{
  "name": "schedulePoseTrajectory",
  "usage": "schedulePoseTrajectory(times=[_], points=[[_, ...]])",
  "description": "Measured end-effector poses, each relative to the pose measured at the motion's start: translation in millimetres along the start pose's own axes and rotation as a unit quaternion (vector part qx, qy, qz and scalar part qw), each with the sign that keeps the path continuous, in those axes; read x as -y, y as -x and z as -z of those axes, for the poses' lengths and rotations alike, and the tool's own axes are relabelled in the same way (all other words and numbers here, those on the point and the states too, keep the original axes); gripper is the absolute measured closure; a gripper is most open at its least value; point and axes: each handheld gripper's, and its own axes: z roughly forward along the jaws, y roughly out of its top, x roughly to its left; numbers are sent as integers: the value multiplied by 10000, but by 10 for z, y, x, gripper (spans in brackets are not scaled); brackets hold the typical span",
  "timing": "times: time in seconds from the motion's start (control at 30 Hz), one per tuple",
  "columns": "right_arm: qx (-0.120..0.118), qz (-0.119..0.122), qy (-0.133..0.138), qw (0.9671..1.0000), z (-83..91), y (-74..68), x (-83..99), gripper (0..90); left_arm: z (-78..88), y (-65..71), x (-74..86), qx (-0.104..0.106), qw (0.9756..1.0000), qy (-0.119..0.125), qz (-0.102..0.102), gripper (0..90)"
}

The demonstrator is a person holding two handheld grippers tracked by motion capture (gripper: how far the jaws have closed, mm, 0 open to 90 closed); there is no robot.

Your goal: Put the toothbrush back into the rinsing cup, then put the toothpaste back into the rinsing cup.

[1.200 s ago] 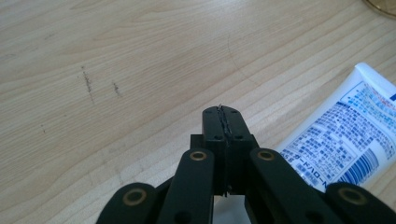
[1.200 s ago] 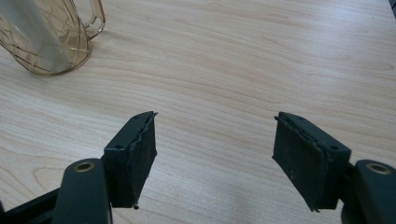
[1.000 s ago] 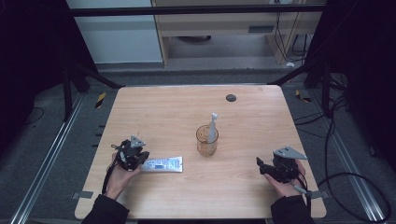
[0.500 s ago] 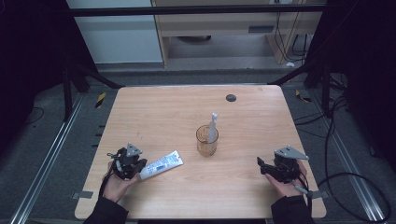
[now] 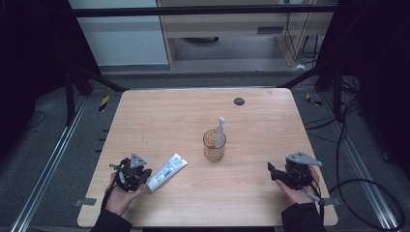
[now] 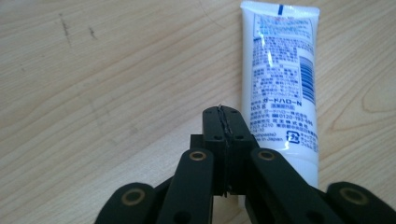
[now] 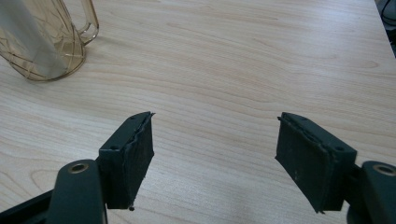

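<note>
Two grippers sit near the front edge of one wooden worktop, each held in a person's hand. The left gripper has its jaws pressed together on nothing. One white toothpaste tube lies flat just beside those jaws, apparently not touching them, with its crimped end pointing toward the cup. The right gripper has its jaws spread wide over bare wood. One amber see-through cup stands upright near the middle of the worktop, between the two grippers and farther from the person. One white object leans inside the cup. One small dark disc lies beyond the cup, near the far edge.
</note>
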Motion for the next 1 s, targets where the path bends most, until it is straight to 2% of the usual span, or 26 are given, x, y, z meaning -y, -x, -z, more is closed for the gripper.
schedulePoseTrajectory(times=[0.03, 0.13, 0.4, 0.53, 0.63, 1.0], points=[[0, -17, -4, 10000, 1, 2, 0, 273, 30, -15, -18, -33, 10000, 41, 57, 871], [27, 7, -2, 10000, -6, 10, 0, 271, 111, -13, -75, -51, 9998, 205, 61, 837], [24, -21, 2, 10000, -1, 13, -9, 266, 241, 35, -300, 4, 9989, 432, -182, 690], [13, -31, -2, 10000, 0, 12, -14, 260, 241, 82, -403, 40, 9986, 413, -336, 598], [30, -14, 27, 10000, 7, 11, -23, 257, 230, 97, -490, 96, 9987, 352, -360, 528], [8, -114, 47, 9999, 15, 38, -38, 251, 130, 121, -690, 235, 9984, 226, -473, 443]])
